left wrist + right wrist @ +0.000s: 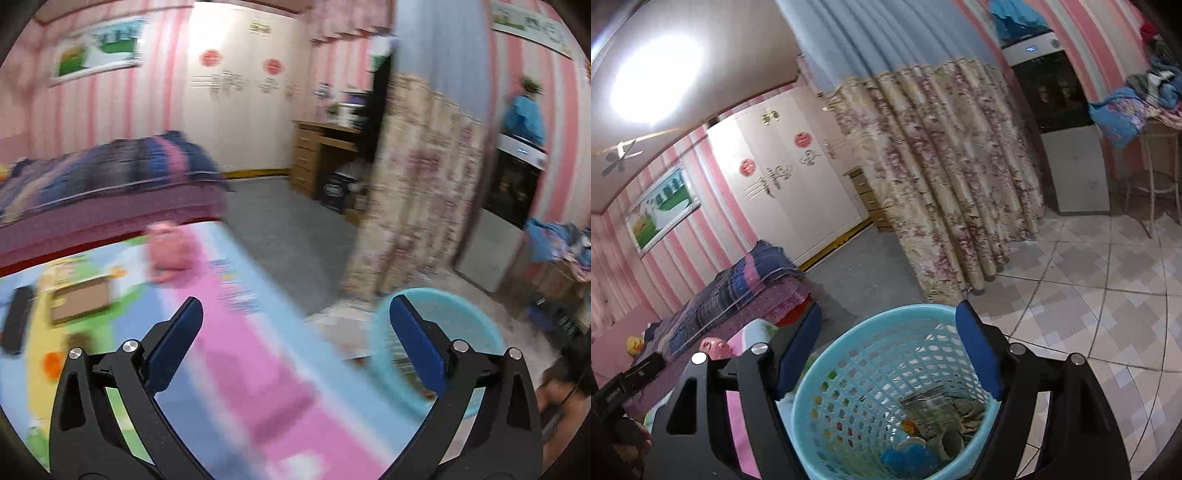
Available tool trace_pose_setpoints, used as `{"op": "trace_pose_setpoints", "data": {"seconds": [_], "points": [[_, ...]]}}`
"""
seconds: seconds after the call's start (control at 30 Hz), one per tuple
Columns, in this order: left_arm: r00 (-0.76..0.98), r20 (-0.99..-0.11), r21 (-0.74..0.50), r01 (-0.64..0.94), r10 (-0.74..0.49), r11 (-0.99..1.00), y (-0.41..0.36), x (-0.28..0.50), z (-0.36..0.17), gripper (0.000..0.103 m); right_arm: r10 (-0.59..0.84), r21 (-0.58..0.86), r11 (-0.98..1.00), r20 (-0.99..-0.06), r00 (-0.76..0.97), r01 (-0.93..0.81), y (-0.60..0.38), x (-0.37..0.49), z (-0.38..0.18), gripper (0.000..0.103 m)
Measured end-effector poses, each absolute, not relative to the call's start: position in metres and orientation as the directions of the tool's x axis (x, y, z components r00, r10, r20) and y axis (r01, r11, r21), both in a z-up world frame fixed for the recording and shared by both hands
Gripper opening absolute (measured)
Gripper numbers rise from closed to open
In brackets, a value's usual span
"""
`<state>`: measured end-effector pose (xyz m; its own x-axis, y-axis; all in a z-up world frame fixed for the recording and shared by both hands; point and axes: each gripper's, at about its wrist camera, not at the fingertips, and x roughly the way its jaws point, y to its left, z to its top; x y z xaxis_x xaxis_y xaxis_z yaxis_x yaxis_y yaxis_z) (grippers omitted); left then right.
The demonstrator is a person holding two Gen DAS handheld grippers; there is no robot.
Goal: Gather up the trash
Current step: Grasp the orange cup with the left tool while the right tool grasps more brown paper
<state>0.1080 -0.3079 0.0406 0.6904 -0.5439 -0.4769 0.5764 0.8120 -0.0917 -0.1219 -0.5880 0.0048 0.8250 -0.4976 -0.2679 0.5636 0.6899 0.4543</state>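
Observation:
A light blue mesh basket (857,387) stands on the floor right below my right gripper (888,308). That gripper is open, its blue pads (979,354) hang over the rim, and nothing is held between them. At the bottom of the basket lie crumpled paper wrappers (942,406), a blue piece (908,454) and an orange scrap (910,426). My left gripper (295,301) is wide open and empty above a colourful play mat (258,332). The view is blurred. The same basket (476,325) shows behind its right finger. A flat cardboard box (81,301) lies on the mat at the left.
A pink toy (168,251) and a black object (16,317) lie on the mat. A low bed (738,288) runs along the left wall. A floral curtain (942,184), a wooden desk (317,155) and a cabinet (1075,170) stand behind, with tiled floor (1089,314) at the right.

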Motion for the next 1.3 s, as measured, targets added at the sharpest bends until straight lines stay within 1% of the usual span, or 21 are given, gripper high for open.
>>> {"op": "trace_pose_setpoints", "data": {"seconds": [0.1,0.17,0.3,0.33,0.37,0.4,0.43,0.47,0.53,0.63,0.7,0.73,0.77,0.83,0.87,0.9,0.97,1.03,1.17,1.23,1.3], "points": [[0.759,-0.489,-0.056,0.464,-0.429,0.884,-0.246,0.122,0.029,0.097,-0.453,0.432,0.735,-0.262,0.852,0.523,-0.572,-0.106,0.011,0.075],[0.803,-0.508,-0.016,0.354,-0.312,0.935,-0.196,0.136,0.016,0.097,-0.412,0.426,0.764,-0.259,0.874,0.486,-0.56,-0.093,0.014,0.075],[0.802,-0.579,0.019,0.191,-0.144,0.981,-0.127,0.168,-0.015,0.097,-0.293,0.428,0.821,-0.255,0.922,0.379,-0.521,-0.055,0.022,0.075],[0.793,-0.597,0.026,0.167,-0.119,0.986,-0.114,0.177,-0.024,0.097,-0.25,0.424,0.839,-0.258,0.933,0.342,-0.512,-0.042,0.022,0.079],[0.786,-0.61,0.032,0.155,-0.103,0.987,-0.103,0.184,-0.031,0.097,-0.157,0.414,0.871,-0.275,0.949,0.264,-0.492,-0.013,0.019,0.081],[0.778,-0.622,0.045,0.141,-0.082,0.989,-0.097,0.193,-0.039,0.097,-0.116,0.402,0.885,-0.297,0.948,0.234,-0.482,0.002,0.016,0.081],[0.772,-0.632,0.052,0.131,-0.069,0.99,-0.092,0.203,-0.045,0.097,-0.046,0.359,0.915,-0.361,0.931,0.184,-0.46,0.032,0.009,0.081],[0.767,-0.639,0.049,0.126,-0.066,0.991,-0.091,0.208,-0.049,0.097,-0.019,0.313,0.936,-0.411,0.911,0.161,-0.442,0.051,0.004,0.081],[0.753,-0.651,0.022,0.147,-0.097,0.989,-0.091,0.223,-0.055,0.097,0.001,0.246,0.962,-0.449,0.894,0.122,-0.411,0.073,0.001,0.081],[0.714,-0.693,0.05,0.186,-0.1,0.981,-0.099,0.24,-0.064,0.097,0.04,0.209,0.976,-0.463,0.886,0.066,-0.381,0.095,0.0,0.081],[0.696,-0.705,0.039,0.226,-0.134,0.973,-0.105,0.246,-0.066,0.095,0.065,0.194,0.98,-0.481,0.874,0.034,-0.359,0.117,-0.005,0.081],[0.69,-0.712,0.045,0.234,-0.133,0.971,-0.104,0.248,-0.069,0.091,0.066,0.19,0.981,-0.487,0.871,0.031,-0.354,0.121,-0.006,0.081],[0.678,-0.723,0.047,0.241,-0.133,0.969,-0.104,0.25,-0.072,0.087,0.069,0.175,0.984,-0.505,0.86,0.023,-0.343,0.129,-0.01,0.081],[0.625,-0.765,0.019,0.264,-0.156,0.964,-0.106,0.257,-0.081,0.056,0.085,0.141,0.99,-0.536,0.84,-0.01,-0.319,0.141,-0.017,0.081],[0.62,-0.766,-0.001,0.263,-0.17,0.965,-0.103,0.258,-0.081,0.054,0.09,0.107,0.994,-0.556,0.826,-0.036,-0.302,0.149,-0.022,0.081],[0.628,-0.761,-0.003,0.25,-0.164,0.968,-0.099,0.258,-0.079,0.039,0.09,0.088,0.995,-0.563,0.822,-0.048,-0.292,0.155,-0.023,0.081],[0.64,-0.752,-0.011,0.229,-0.159,0.973,-0.091,0.257,-0.075,0.039,0.088,0.031,0.996,-0.588,0.804,-0.086,-0.269,0.167,-0.031,0.08],[0.662,-0.731,-0.044,0.196,-0.165,0.98,-0.074,0.251,-0.062,0.039,0.098,0.01,0.993,-0.598,0.795,-0.115,-0.252,0.178,-0.036,0.08],[0.736,-0.661,-0.07,0.135,-0.147,0.988,-0.032,0.227,-0.033,0.039,0.135,0.007,0.986,-0.613,0.778,-0.166,-0.222,0.2,-0.041,0.08],[0.757,-0.635,-0.105,0.113,-0.154,0.988,-0.014,0.217,-0.027,0.039,0.127,-0.015,0.985,-0.625,0.77,-0.174,-0.206,0.215,-0.045,0.08],[0.767,-0.616,-0.16,0.098,-0.177,0.982,0.003,0.206,-0.025,0.039,0.085,-0.053,0.986,-0.647,0.757,-0.156,-0.194,0.232,-0.053,0.08]]}}
